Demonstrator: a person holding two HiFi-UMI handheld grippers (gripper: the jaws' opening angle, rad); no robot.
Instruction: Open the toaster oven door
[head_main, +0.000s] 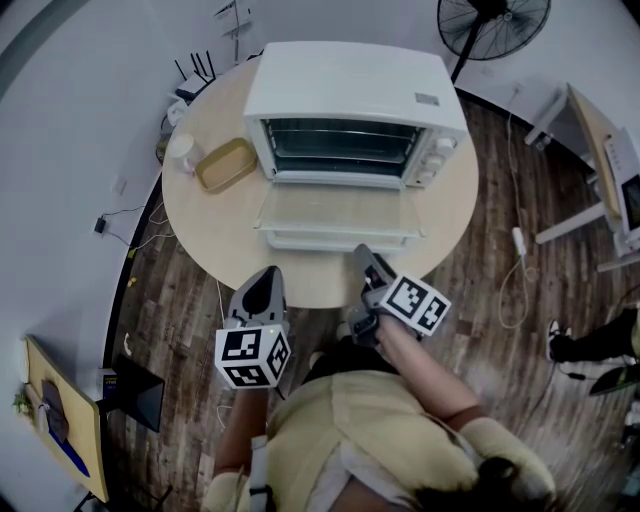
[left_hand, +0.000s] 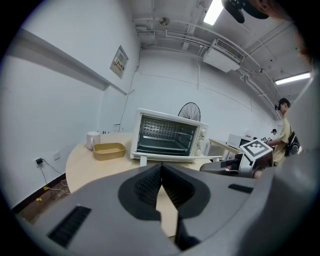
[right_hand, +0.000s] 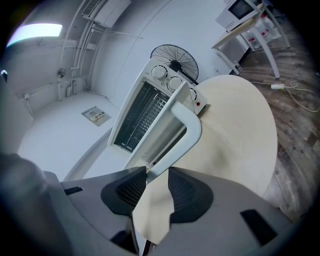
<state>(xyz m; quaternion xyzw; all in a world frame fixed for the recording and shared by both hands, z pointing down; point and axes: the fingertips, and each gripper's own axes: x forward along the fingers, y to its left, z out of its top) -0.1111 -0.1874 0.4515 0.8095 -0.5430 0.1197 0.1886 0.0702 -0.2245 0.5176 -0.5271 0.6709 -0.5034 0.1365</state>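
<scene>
Room from where I stand: dark plank floor (head_main: 500, 200), white walls (head_main: 80, 120). Round pale-wood table (head_main: 200, 215) sits near the wall, black pedestal fan (head_main: 493, 25) behind it. Second desk (head_main: 590, 140) off to my right, white power strip (head_main: 519, 241) on the floor beside it. Overhead: strip light (left_hand: 214, 11), AC unit (left_hand: 222, 54), exposed pipes (left_hand: 170, 35). Notice (left_hand: 119, 62) on the wall.

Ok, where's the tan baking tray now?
Head view: the tan baking tray sits on the round table, just left of the toaster oven, a white cup beside it.
</scene>
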